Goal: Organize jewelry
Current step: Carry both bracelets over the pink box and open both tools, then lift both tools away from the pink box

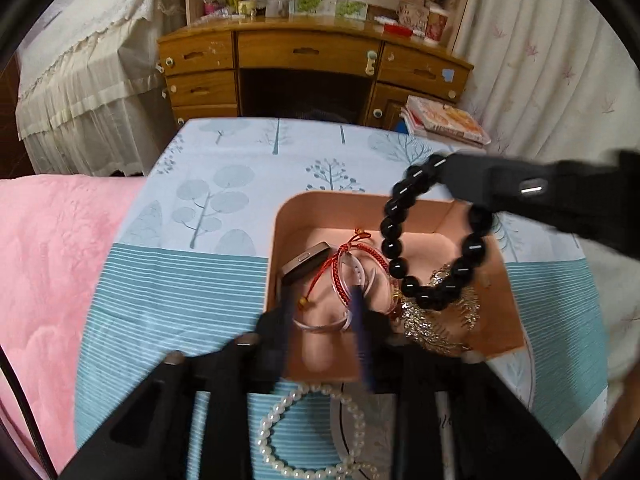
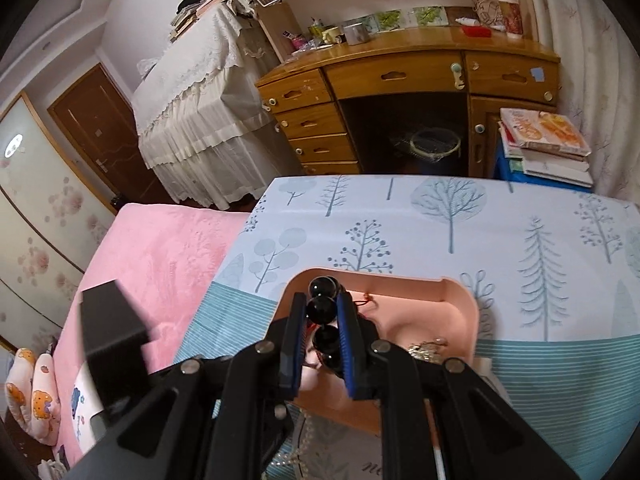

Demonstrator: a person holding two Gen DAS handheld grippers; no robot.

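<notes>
A pink tray (image 1: 360, 205) (image 2: 460, 292) stands on the tree-print cloth. In it lie a red cord bracelet (image 1: 345, 292), clear bangles (image 1: 374, 280), a dark rectangular band piece (image 1: 306, 266) and a gold ornament (image 1: 432, 328). My left gripper (image 1: 320, 297) hangs open just over the tray's near side, with the clear bangles beneath its blue pads. From the right, my right gripper (image 1: 444, 170) (image 2: 321, 300) is shut on a black bead bracelet (image 1: 390, 232) (image 2: 322, 309), which dangles over the tray. A pearl bracelet (image 1: 272, 420) lies on the cloth in front of the tray.
A pink blanket (image 1: 52, 248) covers the bed left of the table. Beyond the table's far edge stands a wooden desk (image 1: 308, 52), with stacked books (image 1: 444, 120) to its right. A white pen-like stick (image 1: 446, 432) lies near the pearls.
</notes>
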